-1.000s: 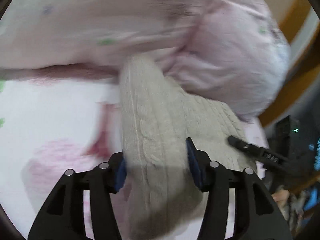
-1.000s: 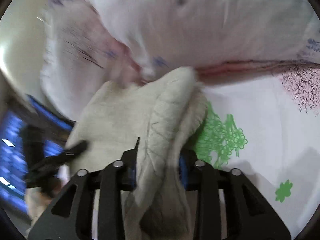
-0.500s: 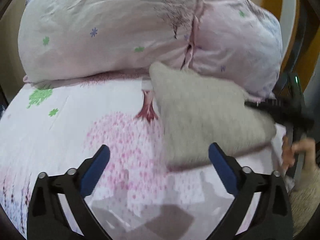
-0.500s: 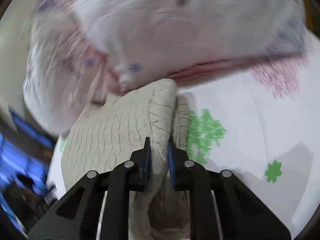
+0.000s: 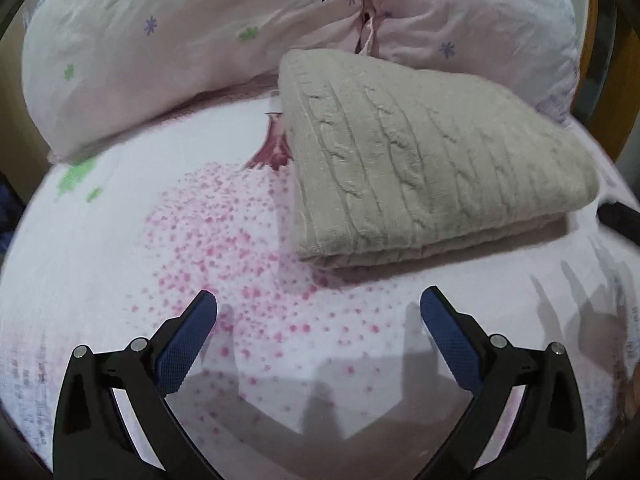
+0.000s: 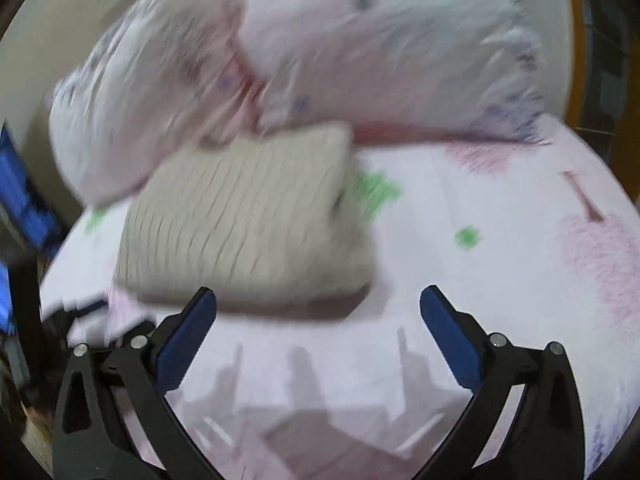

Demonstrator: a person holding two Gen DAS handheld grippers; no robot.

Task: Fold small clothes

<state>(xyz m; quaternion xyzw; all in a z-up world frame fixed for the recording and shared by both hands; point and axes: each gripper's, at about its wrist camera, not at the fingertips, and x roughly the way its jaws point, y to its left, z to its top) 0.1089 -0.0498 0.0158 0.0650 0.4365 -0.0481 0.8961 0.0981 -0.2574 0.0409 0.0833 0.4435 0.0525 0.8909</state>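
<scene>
From where I sit, the sweater [image 5: 432, 160] lies folded into a thick rectangle on the bed sheet [image 5: 120, 248], its far edge touching the pillows [image 5: 200, 40] and its near folded edge facing my left gripper [image 5: 318, 308]. That gripper hovers just short of it with its jaws wide apart and nothing between them. The right gripper [image 6: 318, 306] likewise has its jaws spread and empty, with the sweater [image 6: 248, 216] ahead and a little to its left; that view is smeared by motion, so I cannot read fine detail there. I judge the fold to be done or very nearly so, since the stack looks square and the layers sit one above another along the near edge. The cable knit looks soft, bulky and fairly light, with a fuzzy surface that should grip well against the ribbed blue pads [image 5: 184, 348] and not slide. It has no stiffness of its own, so lifting it by one corner would likely let the layers sag and the fold fall open. If I had to move it, I would take it at the near folded edge, pinching all layers together, one gripper toward each end, and keep both level. The mattress gives underfoot, so pressing down to smooth it would need only a light touch.
</scene>
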